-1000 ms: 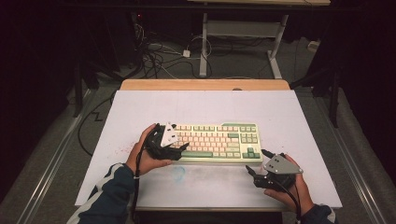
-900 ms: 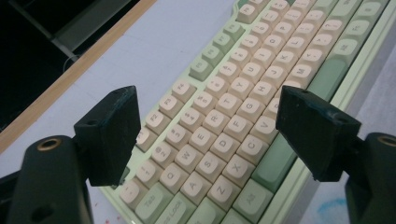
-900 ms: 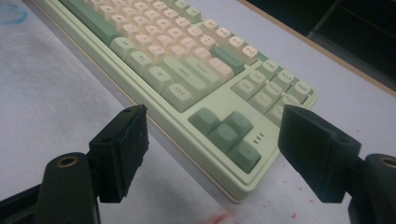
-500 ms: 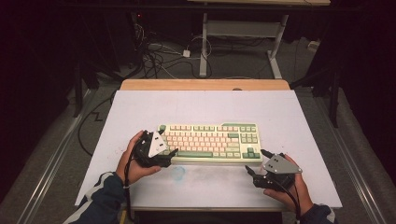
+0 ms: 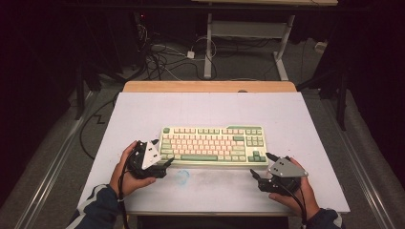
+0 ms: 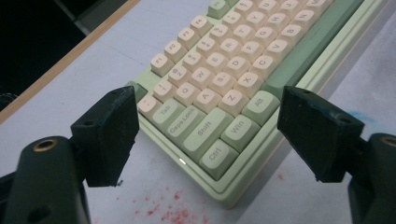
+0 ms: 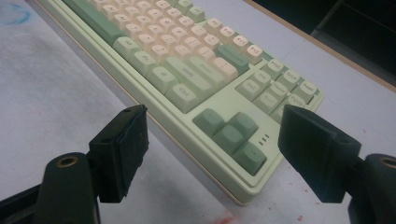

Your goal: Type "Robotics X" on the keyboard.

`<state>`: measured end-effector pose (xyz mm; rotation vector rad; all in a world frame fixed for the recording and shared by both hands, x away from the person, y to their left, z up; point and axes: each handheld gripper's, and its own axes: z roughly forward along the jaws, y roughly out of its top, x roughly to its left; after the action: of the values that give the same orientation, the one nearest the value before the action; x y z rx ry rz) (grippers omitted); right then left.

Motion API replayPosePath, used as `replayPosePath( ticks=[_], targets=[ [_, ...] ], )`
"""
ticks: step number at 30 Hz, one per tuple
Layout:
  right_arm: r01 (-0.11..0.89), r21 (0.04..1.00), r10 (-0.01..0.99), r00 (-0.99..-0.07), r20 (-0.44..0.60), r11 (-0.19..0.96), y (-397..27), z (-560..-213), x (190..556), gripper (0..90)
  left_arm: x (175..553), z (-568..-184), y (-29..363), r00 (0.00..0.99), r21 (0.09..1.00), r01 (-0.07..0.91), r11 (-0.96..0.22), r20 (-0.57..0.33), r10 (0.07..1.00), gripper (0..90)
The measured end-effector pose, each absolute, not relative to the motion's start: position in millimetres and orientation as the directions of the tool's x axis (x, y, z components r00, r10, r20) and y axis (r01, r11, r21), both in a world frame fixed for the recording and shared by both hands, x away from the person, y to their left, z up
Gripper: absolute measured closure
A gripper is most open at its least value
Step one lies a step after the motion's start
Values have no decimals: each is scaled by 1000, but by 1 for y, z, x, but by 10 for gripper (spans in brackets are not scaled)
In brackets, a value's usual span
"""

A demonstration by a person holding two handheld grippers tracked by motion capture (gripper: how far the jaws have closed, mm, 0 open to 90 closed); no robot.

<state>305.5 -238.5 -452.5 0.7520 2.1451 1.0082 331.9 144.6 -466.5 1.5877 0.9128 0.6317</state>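
A keyboard lies flat near the middle of the table, its long edge running across. Its case is smooth pale green plastic with rounded corners; the keys are small blocky caps, cream for the letters and a deeper green for the edge keys, the long bar and the arrow cluster. The table has a matte white sheet on top, with a light wooden strip along the far edge. A faint blue smudge marks the sheet just in front of the keyboard, and red specks dot it by the keyboard's near left corner.

The left tool, black with a grey three-cornered plate on top, sits at the keyboard's left end. Its two dark, rough-faced square pads stand wide apart, the corner of the keyboard between them, untouched.

The right tool, of the same build, rests near the keyboard's right front corner. Its jaws also stand apart, framing the arrow keys without contact.
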Motion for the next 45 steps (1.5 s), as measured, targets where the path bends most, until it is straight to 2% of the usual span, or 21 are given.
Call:
replayPosePath(
  ticks=[14,20,22,24,28,33,36,45],
  targets=[
    [222,808,710,-635,-305,546,-234,-450,311,262,321,-475,160,524,968,247,-49,-91,847,196],
    [205,818,692,-662,-288,537,-230,-446,315,309,319,-477,162,515,966,255,-46,-95,852,195],
    [199,824,672,-691,-267,531,-229,-444,317,388,318,-477,163,515,965,257,-58,-86,853,195],
    [192,822,640,-727,-249,537,-227,-442,320,526,319,-478,163,514,964,258,-60,-85,854,195],
    [209,805,620,-749,-233,555,-217,-439,328,702,320,-481,162,512,960,272,-66,-86,854,195],
    [222,806,613,-762,-208,549,-212,-434,337,852,320,-481,161,517,958,277,-73,-85,852,195],
    [234,803,615,-764,-197,548,-210,-433,343,900,320,-482,161,516,957,282,-76,-84,853,195],
    [229,799,604,-772,-200,557,-183,-423,373,900,321,-483,161,516,956,284,-75,-86,853,195]
  ],
)
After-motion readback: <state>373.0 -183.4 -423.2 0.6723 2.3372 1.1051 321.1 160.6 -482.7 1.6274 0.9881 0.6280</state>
